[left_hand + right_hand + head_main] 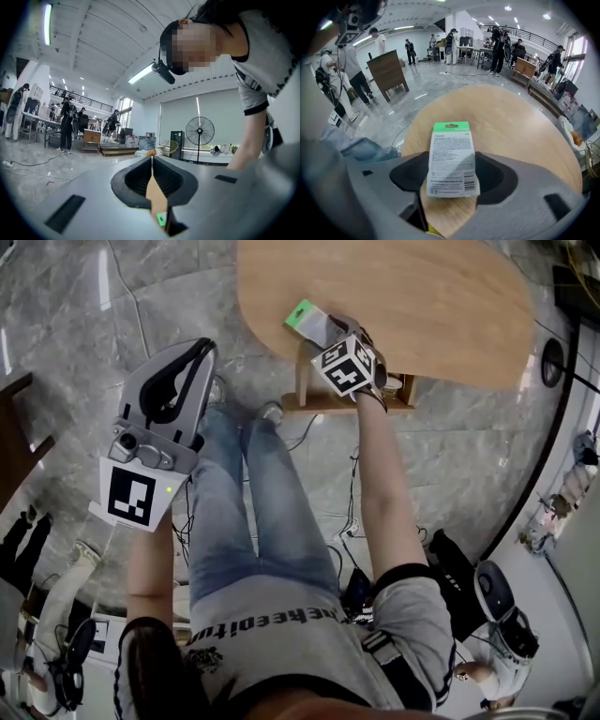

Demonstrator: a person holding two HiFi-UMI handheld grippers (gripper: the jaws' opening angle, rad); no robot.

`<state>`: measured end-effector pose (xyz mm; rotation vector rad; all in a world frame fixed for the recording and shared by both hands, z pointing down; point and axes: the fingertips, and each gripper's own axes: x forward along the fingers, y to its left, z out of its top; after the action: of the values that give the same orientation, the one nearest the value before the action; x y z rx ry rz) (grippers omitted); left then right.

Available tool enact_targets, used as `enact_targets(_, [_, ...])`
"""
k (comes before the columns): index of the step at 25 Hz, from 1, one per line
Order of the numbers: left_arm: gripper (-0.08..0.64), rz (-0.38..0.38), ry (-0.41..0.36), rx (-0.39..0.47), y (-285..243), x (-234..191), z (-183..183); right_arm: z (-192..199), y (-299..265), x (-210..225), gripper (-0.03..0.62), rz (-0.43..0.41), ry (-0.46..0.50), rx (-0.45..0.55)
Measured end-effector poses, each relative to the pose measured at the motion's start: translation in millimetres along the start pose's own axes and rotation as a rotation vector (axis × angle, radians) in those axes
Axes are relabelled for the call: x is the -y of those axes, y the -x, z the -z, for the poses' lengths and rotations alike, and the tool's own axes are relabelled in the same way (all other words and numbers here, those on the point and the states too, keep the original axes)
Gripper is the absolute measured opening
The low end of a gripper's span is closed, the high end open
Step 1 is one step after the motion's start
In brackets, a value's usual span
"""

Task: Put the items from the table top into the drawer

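Note:
A flat white packet with a green top (pixel 307 319) lies near the front edge of the round wooden table (pixel 431 296). My right gripper (pixel 330 331) points steeply down over it. In the right gripper view the packet (pixel 451 154) lies between the open jaws of the right gripper (pixel 453 177), one dark pad on each side, and I see no pad pressing it. A wooden drawer (pixel 323 404) juts out under the table's near edge, partly hidden by the right hand. My left gripper (pixel 200 352) hangs level over the floor at the left, its jaws (pixel 152 161) together and empty.
The person's legs stand between the two grippers on grey marbled floor (pixel 112 296) with cables. A dark wooden cabinet (pixel 387 70) stands beyond the table, with several people and desks further back. A floor fan (pixel 200 133) is far off in the left gripper view.

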<state>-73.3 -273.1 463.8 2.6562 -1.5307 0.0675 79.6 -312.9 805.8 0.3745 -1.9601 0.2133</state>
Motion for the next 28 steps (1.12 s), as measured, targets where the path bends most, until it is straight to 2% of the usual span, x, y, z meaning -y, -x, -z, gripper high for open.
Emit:
enact_targets(3, [0.014,0.005,-0.005,0.006,-1,3,-2,-4,5,-1,0.299,0.005,-0.042,0.029])
enact_targets(14, [0.014,0.06,-0.008,0.025,-5,22,-10,-17,52,-10,0.296,0.034,-0.323,0.277])
enact_targets(22, [0.014,0.122,-0.007,0.042,-19,50,-18,10,87,-34,0.296,0.034,-0.482,0.394])
enact_targets(28, [0.014,0.165,-0.006,0.058,-28,71,-22,48,99,-62,0.296,0.036,-0.563,0.392])
